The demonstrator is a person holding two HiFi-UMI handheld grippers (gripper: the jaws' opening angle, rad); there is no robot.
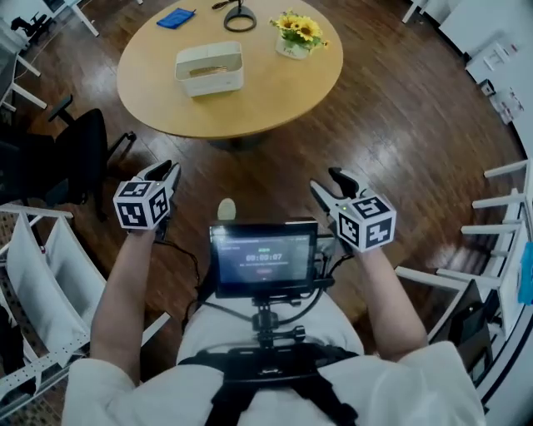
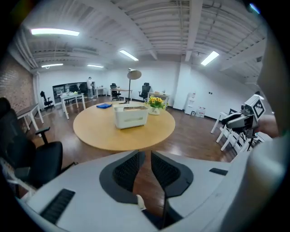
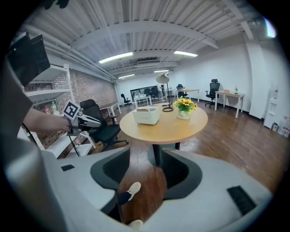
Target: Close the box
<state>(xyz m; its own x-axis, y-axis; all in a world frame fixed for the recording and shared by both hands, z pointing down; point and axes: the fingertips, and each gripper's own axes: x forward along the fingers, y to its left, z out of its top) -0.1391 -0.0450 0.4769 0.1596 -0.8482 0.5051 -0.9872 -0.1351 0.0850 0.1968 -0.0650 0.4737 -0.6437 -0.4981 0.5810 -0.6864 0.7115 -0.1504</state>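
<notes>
A white box [image 1: 210, 68] with its top open stands on the round wooden table [image 1: 275, 91], also seen as the box [image 2: 131, 116] and the box [image 3: 146, 115] in the gripper views. Both grippers hover over the floor, well short of the table. My left gripper [image 1: 169, 172] points at the table, its jaws a narrow gap apart with nothing between them [image 2: 145, 156]. My right gripper [image 1: 333, 181] stands open wider and empty [image 3: 146, 154].
On the table sit a pot of yellow flowers [image 1: 297, 33], a blue item [image 1: 176, 17] and a black lamp base [image 1: 240, 18]. A black office chair [image 1: 75, 158] stands at the left, white frames [image 1: 33, 250] beside it. A small screen [image 1: 265, 258] sits at my chest.
</notes>
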